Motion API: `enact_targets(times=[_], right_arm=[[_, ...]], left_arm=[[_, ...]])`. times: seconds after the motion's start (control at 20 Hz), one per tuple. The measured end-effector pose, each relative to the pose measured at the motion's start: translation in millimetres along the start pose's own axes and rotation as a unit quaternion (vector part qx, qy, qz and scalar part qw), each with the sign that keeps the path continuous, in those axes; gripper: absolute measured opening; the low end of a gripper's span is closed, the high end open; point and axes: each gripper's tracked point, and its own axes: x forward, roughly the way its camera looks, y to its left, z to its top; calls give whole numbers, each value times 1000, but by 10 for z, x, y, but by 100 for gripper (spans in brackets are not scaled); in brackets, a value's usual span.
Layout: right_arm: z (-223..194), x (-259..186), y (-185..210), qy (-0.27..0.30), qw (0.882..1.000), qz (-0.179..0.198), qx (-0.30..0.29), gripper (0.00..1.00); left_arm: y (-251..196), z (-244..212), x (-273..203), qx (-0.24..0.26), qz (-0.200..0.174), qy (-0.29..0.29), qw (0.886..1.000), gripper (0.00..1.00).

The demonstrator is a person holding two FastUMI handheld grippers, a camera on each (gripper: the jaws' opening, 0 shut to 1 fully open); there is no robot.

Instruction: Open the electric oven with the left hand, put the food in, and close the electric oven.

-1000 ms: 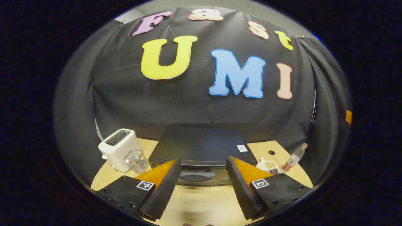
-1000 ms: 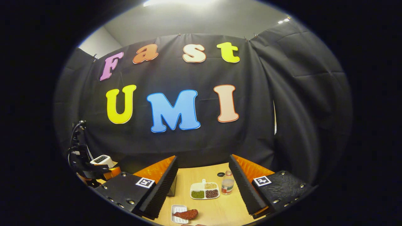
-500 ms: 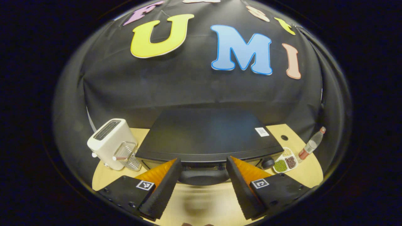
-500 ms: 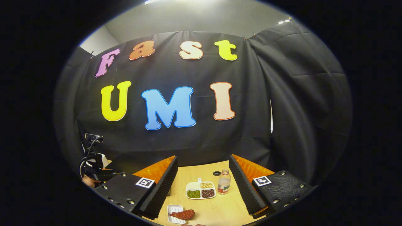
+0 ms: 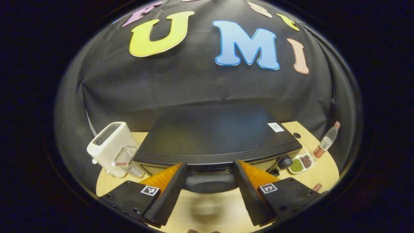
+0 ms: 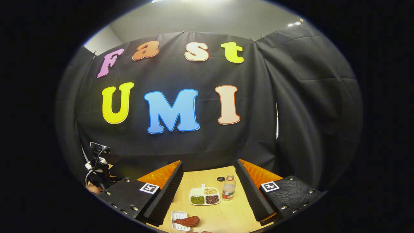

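Oven (image 5: 213, 136), one, black, door closed, sits mid-table with its handle (image 5: 210, 182) between the left gripper (image 5: 210, 194)'s spread fingers, untouched. One meat piece (image 6: 187, 221) lies on a white tray (image 6: 179, 216) below the right gripper (image 6: 208, 197), jaws apart, hovering. One toaster (image 5: 110, 147), one bottle (image 6: 228, 191) and one divided dish (image 6: 203, 196) share the wooden table (image 6: 210, 176).

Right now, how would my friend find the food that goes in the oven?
Start at the black oven on the wooden table. To its right lies a white divided plate of beans beside a small bottle. Nearer than those sits a little white tray holding the food: one dark reddish lump, not loose beans.
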Motion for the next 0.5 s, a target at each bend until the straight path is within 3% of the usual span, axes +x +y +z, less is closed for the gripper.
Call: enact_targets(times=[0.15,0.25,0.35,0.5], right_arm=[[40,-15,67,-6,1000,7,-2,98],[62,-25,114,-10,1000,13,-3,98],[65,-43,154,-11,1000,21,-5,98],[79,-67,183,-10,1000,29,-6,99]], left_arm=[[-13,-68,-54,0,-3,4,1000,97],[-17,-127,-124,-2,-2,1,1000,100],[-27,-208,-193,-6,-3,3,1000,92],[-40,-341,-291,-7,-2,6,1000,96]])
